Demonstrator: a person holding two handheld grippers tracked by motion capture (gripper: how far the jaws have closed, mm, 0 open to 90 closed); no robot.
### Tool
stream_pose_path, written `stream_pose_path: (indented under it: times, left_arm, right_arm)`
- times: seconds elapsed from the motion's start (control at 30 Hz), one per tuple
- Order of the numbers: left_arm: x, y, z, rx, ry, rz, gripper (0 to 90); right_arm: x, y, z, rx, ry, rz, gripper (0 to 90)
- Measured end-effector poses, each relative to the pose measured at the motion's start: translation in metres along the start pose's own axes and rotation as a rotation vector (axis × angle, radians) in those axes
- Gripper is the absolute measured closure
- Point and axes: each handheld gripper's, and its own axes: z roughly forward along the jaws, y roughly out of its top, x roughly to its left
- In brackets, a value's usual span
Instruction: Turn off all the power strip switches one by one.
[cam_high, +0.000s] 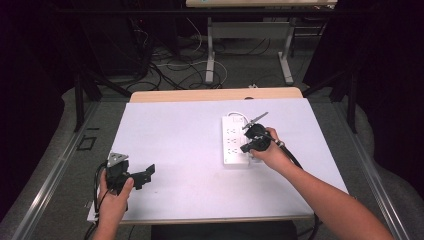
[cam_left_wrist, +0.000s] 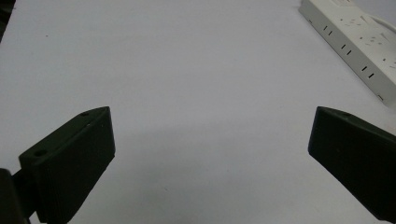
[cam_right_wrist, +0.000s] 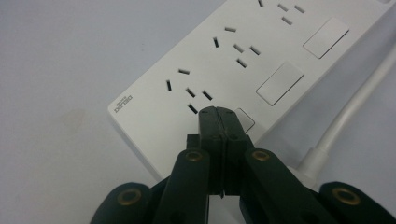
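A white power strip (cam_high: 233, 141) with several sockets and rocker switches lies right of the table's middle, its white cable (cam_right_wrist: 355, 107) running alongside. My right gripper (cam_high: 245, 148) is over the strip's near end. In the right gripper view it (cam_right_wrist: 220, 114) is shut with nothing between the jaws, its tips at the nearest switch (cam_right_wrist: 248, 121) of the strip (cam_right_wrist: 224, 60); whether they touch it I cannot tell. My left gripper (cam_high: 148, 175) rests at the front left of the table, open and empty (cam_left_wrist: 210, 126), with the strip (cam_left_wrist: 359, 46) far off at the upper right.
The white table top (cam_high: 180, 135) is bare between the two grippers. A wooden edge (cam_high: 215, 94) borders its far side. Beyond it, cables (cam_high: 170, 65) lie on the floor around the legs of another desk (cam_high: 210, 55).
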Motion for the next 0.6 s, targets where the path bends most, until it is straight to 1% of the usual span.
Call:
stream_pose_path:
  times: [0.03, 0.1, 0.13, 0.17, 0.2, 0.23, 0.27, 0.3, 0.33, 0.37, 0.4, 0.43, 0.47, 0.5, 0.53, 0.6]
  left_arm:
    - [0.0, 0.001, -0.001, 0.002, 0.001, 0.002, 0.5]
    - [0.0, 0.002, -0.001, -0.001, -0.001, 0.007, 0.5]
    - [0.0, 0.002, -0.001, -0.005, -0.003, 0.005, 0.5]
    - [0.0, 0.002, 0.0, 0.0, -0.004, 0.005, 0.5]
    - [0.0, 0.002, 0.0, 0.004, -0.004, 0.006, 0.6]
    - [0.0, 0.002, 0.0, 0.006, -0.005, 0.008, 0.5]
    - [0.0, 0.002, 0.001, 0.009, -0.006, 0.009, 0.6]
    - [0.0, 0.002, 0.001, 0.009, -0.006, 0.007, 0.5]
    - [0.0, 0.002, 0.001, 0.009, -0.007, 0.008, 0.6]
    - [0.0, 0.002, 0.001, 0.01, -0.006, 0.007, 0.6]
    - [0.0, 0.002, 0.001, 0.011, -0.006, 0.009, 0.5]
    - [0.0, 0.001, 0.001, 0.006, -0.005, 0.006, 0.5]
    - [0.001, 0.001, 0.001, 0.005, -0.003, 0.007, 0.5]
    - [0.001, 0.001, 0.002, 0.005, -0.003, 0.008, 0.6]
    - [0.0, 0.001, 0.001, 0.006, -0.004, 0.007, 0.5]
    - [0.0, 0.001, 0.001, 0.007, -0.003, 0.007, 0.5]
  right_arm:
    - [-0.001, -0.001, 0.001, -0.044, 0.004, -0.005, 90.0]
    - [0.0, -0.001, -0.004, -0.026, 0.007, 0.0, 90.0]
    - [-0.001, -0.001, -0.008, 0.001, 0.012, -0.018, 90.0]
    - [0.0, -0.002, -0.008, -0.044, 0.008, -0.007, 90.0]
    - [0.001, -0.003, -0.01, -0.045, 0.008, 0.013, 90.0]
    - [0.0, -0.004, -0.011, -0.048, 0.01, -0.001, 90.0]
    - [0.001, -0.005, -0.013, -0.047, 0.004, 0.019, 90.0]
    - [0.0, -0.006, -0.014, -0.065, 0.019, 0.006, 90.0]
    - [0.001, -0.008, -0.016, -0.055, 0.011, 0.012, 89.7]
    - [0.0, -0.009, -0.018, -0.057, 0.013, 0.008, 88.5]
    - [0.001, -0.012, -0.017, -0.098, 0.02, 0.026, 87.4]
    - [0.0, -0.013, -0.02, -0.08, 0.015, 0.022, 87.2]
    - [0.0, -0.014, -0.022, -0.075, 0.013, 0.018, 86.7]
    - [-0.001, -0.016, -0.023, -0.088, 0.014, 0.01, 85.9]
    - [-0.001, -0.017, -0.026, -0.084, 0.003, 0.02, 84.6]
    - [-0.001, -0.021, -0.029, -0.098, -0.005, 0.027, 82.7]
